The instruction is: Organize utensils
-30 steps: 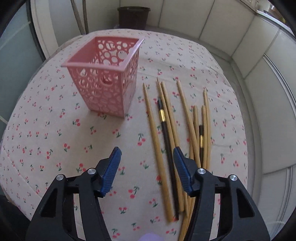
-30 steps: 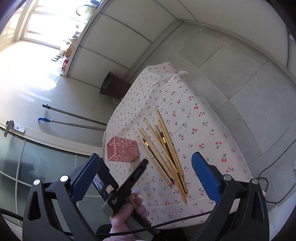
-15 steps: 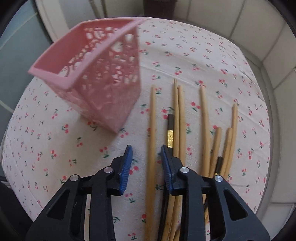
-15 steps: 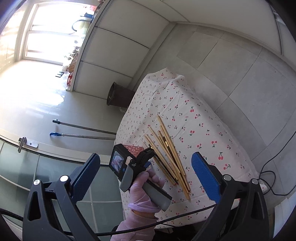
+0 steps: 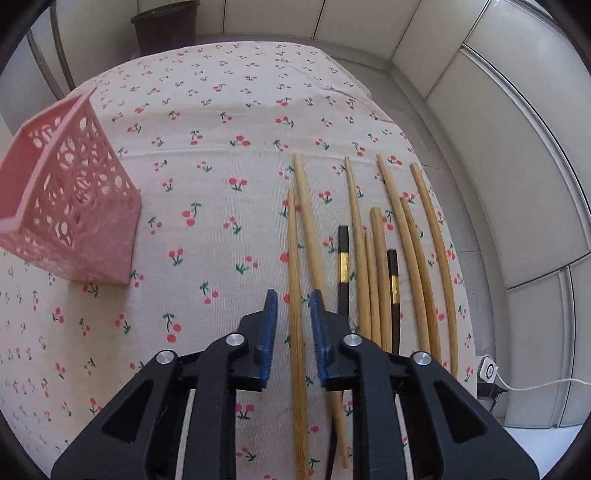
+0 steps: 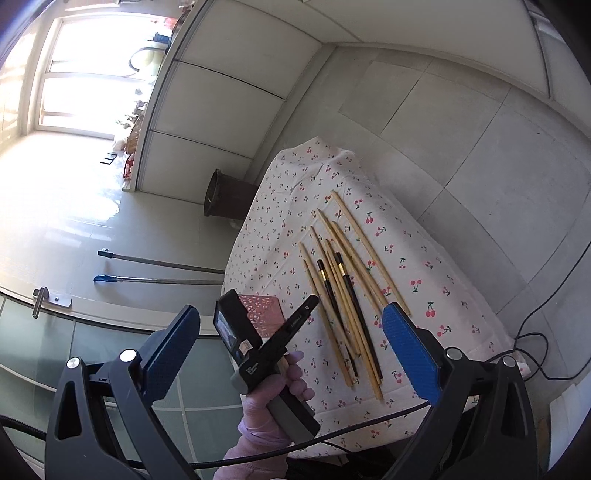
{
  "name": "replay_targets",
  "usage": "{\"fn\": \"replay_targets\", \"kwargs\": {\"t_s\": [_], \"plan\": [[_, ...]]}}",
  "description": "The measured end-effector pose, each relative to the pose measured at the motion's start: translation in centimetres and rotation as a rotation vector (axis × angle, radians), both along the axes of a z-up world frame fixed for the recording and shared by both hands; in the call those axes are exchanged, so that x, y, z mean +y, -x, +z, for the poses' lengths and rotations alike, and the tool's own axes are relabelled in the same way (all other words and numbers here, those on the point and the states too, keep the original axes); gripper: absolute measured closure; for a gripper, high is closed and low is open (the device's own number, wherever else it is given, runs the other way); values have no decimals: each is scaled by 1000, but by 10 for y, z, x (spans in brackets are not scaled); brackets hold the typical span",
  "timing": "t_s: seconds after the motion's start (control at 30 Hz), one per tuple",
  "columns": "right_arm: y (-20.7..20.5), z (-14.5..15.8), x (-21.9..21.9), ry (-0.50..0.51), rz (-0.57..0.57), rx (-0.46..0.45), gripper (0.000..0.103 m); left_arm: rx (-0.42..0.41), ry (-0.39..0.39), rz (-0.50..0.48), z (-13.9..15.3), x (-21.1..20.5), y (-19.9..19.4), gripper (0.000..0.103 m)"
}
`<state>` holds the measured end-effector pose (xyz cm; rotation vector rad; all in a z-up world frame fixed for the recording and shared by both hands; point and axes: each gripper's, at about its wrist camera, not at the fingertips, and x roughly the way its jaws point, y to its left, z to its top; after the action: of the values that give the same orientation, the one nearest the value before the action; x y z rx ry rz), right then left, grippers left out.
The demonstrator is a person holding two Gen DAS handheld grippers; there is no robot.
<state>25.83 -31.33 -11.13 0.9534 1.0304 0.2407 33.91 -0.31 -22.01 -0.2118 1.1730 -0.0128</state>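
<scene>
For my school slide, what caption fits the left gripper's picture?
Left gripper straddles one wooden chopstick beside a pink basket on cherry cloth.

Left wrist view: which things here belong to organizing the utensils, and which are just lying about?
Part of the job:
- wooden chopsticks
- two dark chopsticks
- leftmost chopstick, straddled by the left hand-held gripper, not yet clamped
- pink holder

Lying about:
- cherry tablecloth
- dark bin
- white charger
</scene>
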Motion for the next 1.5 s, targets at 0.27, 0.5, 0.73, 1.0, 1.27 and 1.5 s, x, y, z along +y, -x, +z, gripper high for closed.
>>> {"fn": "replay_targets", "kwargs": {"t_s": [0.27,0.5,0.73,1.0,1.27,1.5], "plan": [[-122,-117,-38,46,-49,171,7,35,21,-1,17,-8,-28,52],[-151,-193,11,-320,77,242,6,33,56,-28,11,0,-18,49],[-139,-194,-2,-443,-4,262,7,26,40,-56,10,1,-1,44],[-152,-127,28,-132,158,91,8,-9,-85,-59,13,1,5,44],[-168,-136,74,211,297,163,59,29,-107,-48,3,7,5,43],[-179,-134,103,420,358,151,64,39,-99,-45,-4,10,4,41]]}}
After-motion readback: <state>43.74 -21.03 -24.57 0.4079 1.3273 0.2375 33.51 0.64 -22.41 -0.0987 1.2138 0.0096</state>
